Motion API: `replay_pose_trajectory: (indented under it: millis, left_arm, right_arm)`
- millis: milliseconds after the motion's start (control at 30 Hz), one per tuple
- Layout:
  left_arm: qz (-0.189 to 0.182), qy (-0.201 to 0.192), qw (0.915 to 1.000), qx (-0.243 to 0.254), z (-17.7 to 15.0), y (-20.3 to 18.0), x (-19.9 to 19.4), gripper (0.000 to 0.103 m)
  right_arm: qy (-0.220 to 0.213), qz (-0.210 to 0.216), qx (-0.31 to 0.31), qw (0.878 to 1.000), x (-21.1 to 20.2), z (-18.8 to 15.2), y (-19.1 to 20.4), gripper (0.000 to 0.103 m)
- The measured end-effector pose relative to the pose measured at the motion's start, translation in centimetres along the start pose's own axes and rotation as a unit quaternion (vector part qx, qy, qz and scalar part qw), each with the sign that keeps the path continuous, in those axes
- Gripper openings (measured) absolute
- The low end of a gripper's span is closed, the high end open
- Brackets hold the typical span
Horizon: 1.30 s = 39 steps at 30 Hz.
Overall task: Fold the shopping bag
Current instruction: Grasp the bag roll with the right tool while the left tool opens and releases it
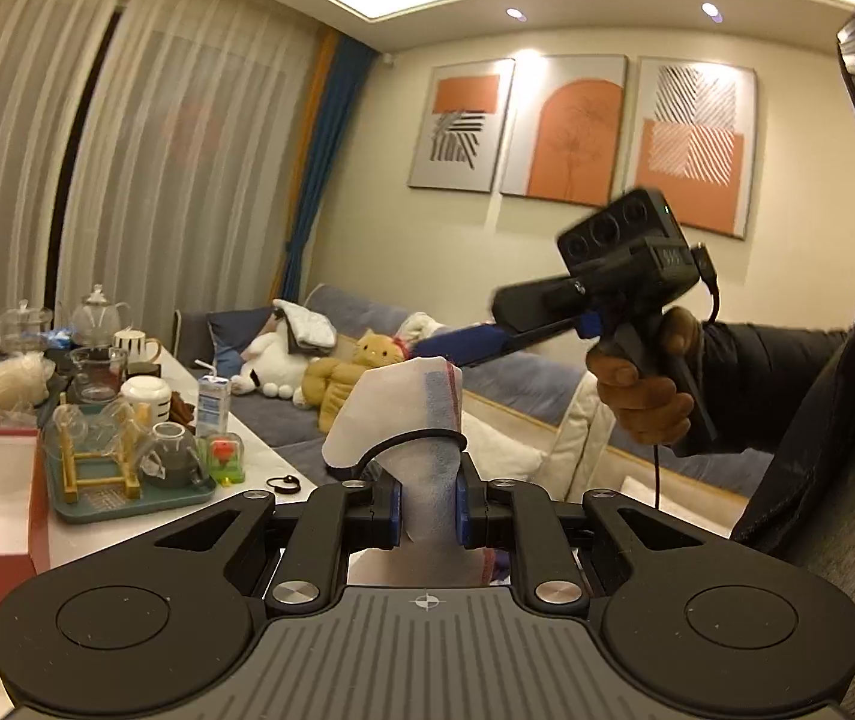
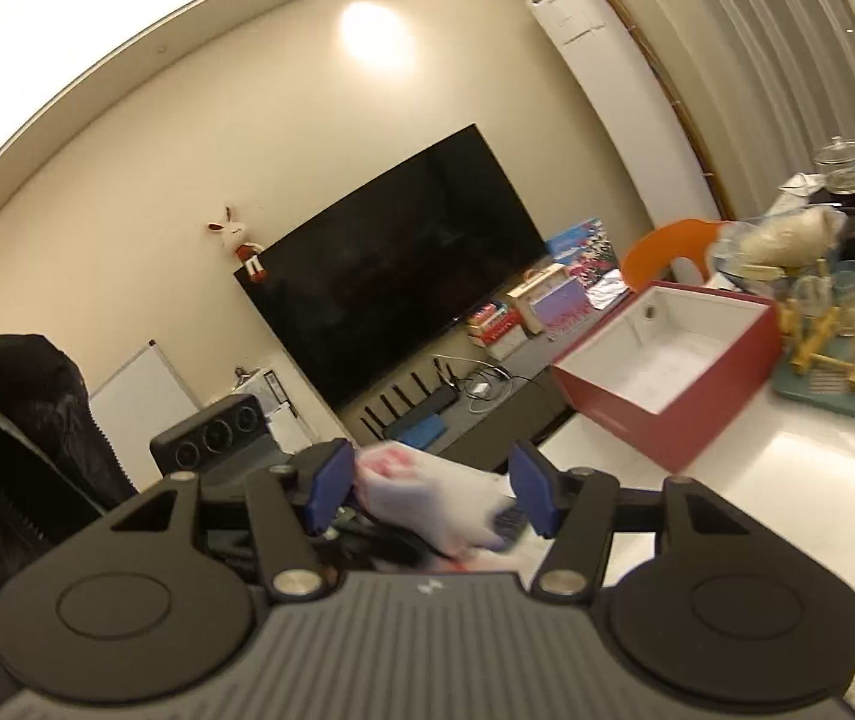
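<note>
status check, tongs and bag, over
Left tongs shut on folded bag, band around it. Right tongs open, off the bag. Nothing in the way.

No words or numbers can be read here. The small white and blue drink carton (image 1: 212, 405) has print, but it is too blurry.

red box (image 2: 685, 390) and tray (image 1: 145, 495) crowding tabletop, near edge seemingly free

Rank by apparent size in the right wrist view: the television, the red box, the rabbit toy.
1. television
2. red box, though it is nearer the camera, so true size is unsure
3. rabbit toy
</note>
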<state>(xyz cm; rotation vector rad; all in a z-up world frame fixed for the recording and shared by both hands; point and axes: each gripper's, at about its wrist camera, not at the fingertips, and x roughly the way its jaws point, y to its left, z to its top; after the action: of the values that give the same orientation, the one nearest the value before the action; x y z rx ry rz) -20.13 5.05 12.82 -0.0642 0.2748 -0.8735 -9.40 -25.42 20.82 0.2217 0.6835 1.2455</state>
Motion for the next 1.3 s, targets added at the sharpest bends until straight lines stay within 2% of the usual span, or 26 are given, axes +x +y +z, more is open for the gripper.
replay_pose_trajectory:
  millis: [33,67,100,133,200,300,333,433,500,633,833,933,1000,1100,1167,1233,1300]
  left_arm:
    - [-0.003,0.001,1.0,0.002,0.1,-0.1,0.0,0.016]
    - [-0.006,0.001,1.0,0.004,0.1,-0.1,-0.1,0.016]
    - [-0.002,0.005,0.9999,0.009,0.1,-0.2,-0.1,0.016]
    - [-0.001,0.008,0.9999,0.01,0.0,-0.3,-0.1,0.016]
    - [0.0,0.012,0.9998,0.013,-0.1,-0.5,-0.1,0.016]
    - [0.004,0.008,0.9997,0.024,0.0,-1.1,-0.1,0.016]
    - [0.004,0.006,0.9997,0.022,0.1,-1.1,0.0,0.016]
    - [0.015,0.004,0.9997,0.02,-0.1,-1.2,-0.1,0.016]
    - [0.019,0.004,0.9997,0.012,-0.4,-1.0,-0.2,0.017]
    - [0.047,0.024,0.9986,0.001,-0.9,-0.7,-0.2,0.025]
    - [0.056,0.032,0.9972,-0.039,-1.5,0.0,-1.2,0.031]
    - [0.047,0.022,0.9969,-0.059,-1.7,0.6,-2.2,0.038]
    - [0.048,0.022,0.9969,-0.058,-1.9,0.5,-2.3,0.039]
    - [0.053,0.036,0.9972,-0.038,-1.9,-0.1,-1.6,0.038]
    - [0.067,0.052,0.9964,-0.011,-1.8,-1.0,-0.9,0.029]
    - [0.07,0.058,0.9957,-0.019,-1.5,-1.0,-0.5,0.017]
    - [0.065,0.055,0.9957,-0.036,-1.2,-0.5,-0.6,0.016]
  right_arm:
    - [0.012,0.0,-0.001,1.0,0.8,-0.2,0.2,0.049]
    - [0.024,-0.011,-0.004,1.0,1.7,-0.3,0.4,0.034]
    - [0.028,-0.009,-0.002,1.0,2.2,-0.5,0.4,0.028]
    - [0.029,-0.004,0.0,1.0,2.6,-0.7,0.4,0.027]
    - [0.041,0.0,-0.001,0.999,2.8,-0.7,0.3,0.028]
    - [0.054,0.001,-0.006,0.999,3.3,-0.9,0.7,0.048]
    - [0.054,-0.005,-0.013,0.998,3.8,-1.0,0.8,0.045]
    - [0.052,-0.015,-0.011,0.998,4.7,-0.7,0.9,0.025]
    - [0.053,-0.025,-0.011,0.998,5.1,-0.8,1.2,0.023]
    - [0.045,-0.047,0.024,0.998,5.6,-1.5,0.7,0.017]
    - [0.029,-0.042,0.061,0.997,6.0,-2.4,-0.7,0.015]
    - [0.005,-0.033,0.086,0.996,5.3,-2.2,-1.6,0.014]
    - [-0.008,-0.02,0.099,0.995,4.9,-2.1,-2.0,0.014]
    - [-0.01,-0.006,0.102,0.995,5.1,-2.1,-2.3,0.014]
    - [-0.008,-0.002,0.1,0.995,5.3,-2.1,-2.2,0.013]
    - [-0.004,-0.011,0.088,0.996,5.5,-2.0,-2.0,0.013]
    - [-0.007,-0.023,0.064,0.998,5.2,-1.9,-1.5,0.016]
